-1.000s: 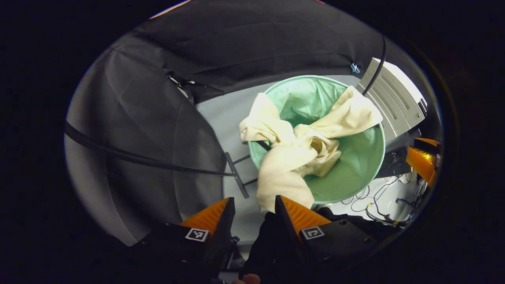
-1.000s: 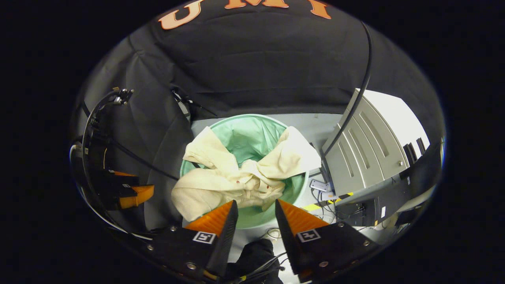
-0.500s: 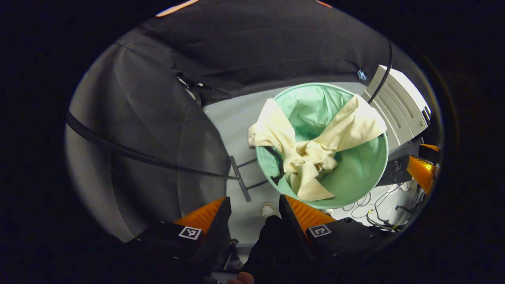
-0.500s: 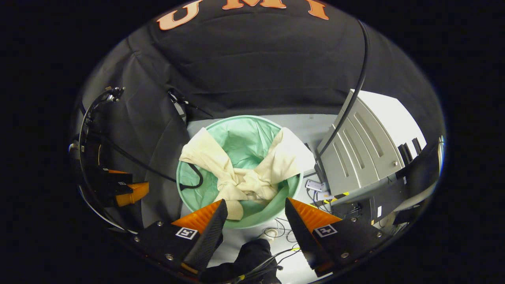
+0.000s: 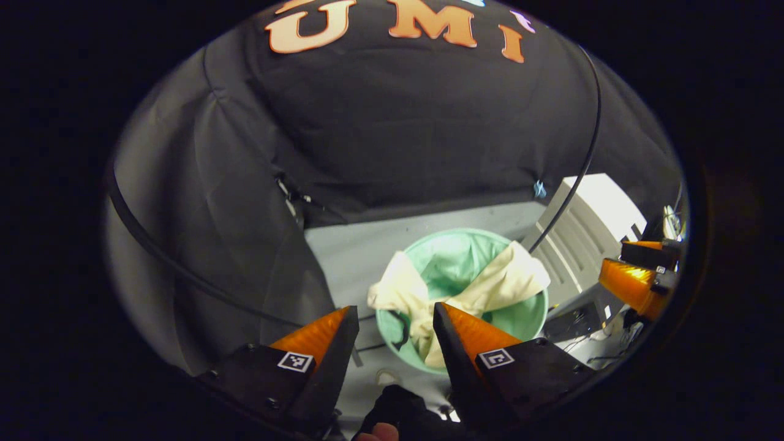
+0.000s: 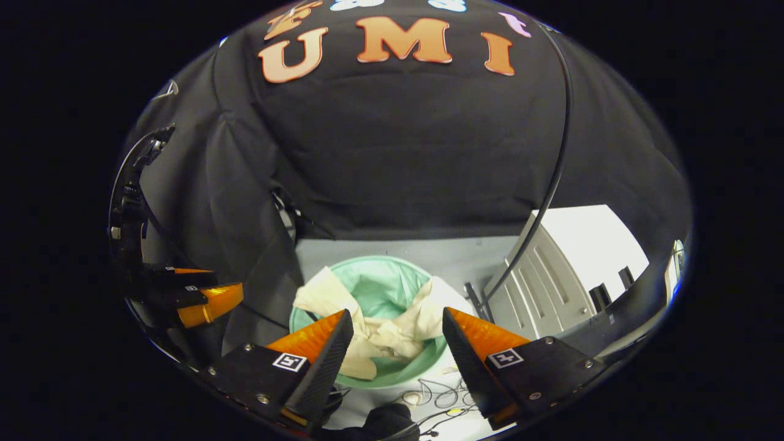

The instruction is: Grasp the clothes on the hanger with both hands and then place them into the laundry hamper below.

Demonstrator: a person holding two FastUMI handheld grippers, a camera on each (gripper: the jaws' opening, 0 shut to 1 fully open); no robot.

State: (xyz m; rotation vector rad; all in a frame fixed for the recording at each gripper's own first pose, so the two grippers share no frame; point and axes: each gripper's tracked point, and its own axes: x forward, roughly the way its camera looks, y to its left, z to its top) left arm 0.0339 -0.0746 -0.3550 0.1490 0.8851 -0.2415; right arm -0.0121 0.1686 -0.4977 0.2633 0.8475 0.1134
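The cream garment (image 5: 484, 288) lies crumpled in the mint-green laundry hamper (image 5: 527, 309), with two ends draped over its rim; in the right gripper view the garment (image 6: 392, 334) rests in the hamper (image 6: 383, 285) the same way. A dark hanger hook (image 5: 401, 324) pokes out beside the cloth. My left gripper (image 5: 395, 315) is open above the hamper's near edge, nothing between its fingers. My right gripper (image 6: 398, 318) is open too, raised over the hamper. The right gripper (image 5: 637, 278) shows at the far right of the left gripper view, the left gripper (image 6: 196, 300) at the left of the right gripper view.
A grey cabinet (image 6: 569, 269) stands right of the hamper, with a black cable (image 6: 551, 171) hanging in front of it. Loose cables (image 6: 429, 392) lie on the pale floor near the hamper. A thin black rod (image 5: 184, 269) crosses the left side.
Both grippers have risen and tilted up, so the hamper looks smaller and lower. The garment has slid from the rim deeper into the hamper, free of both grippers.
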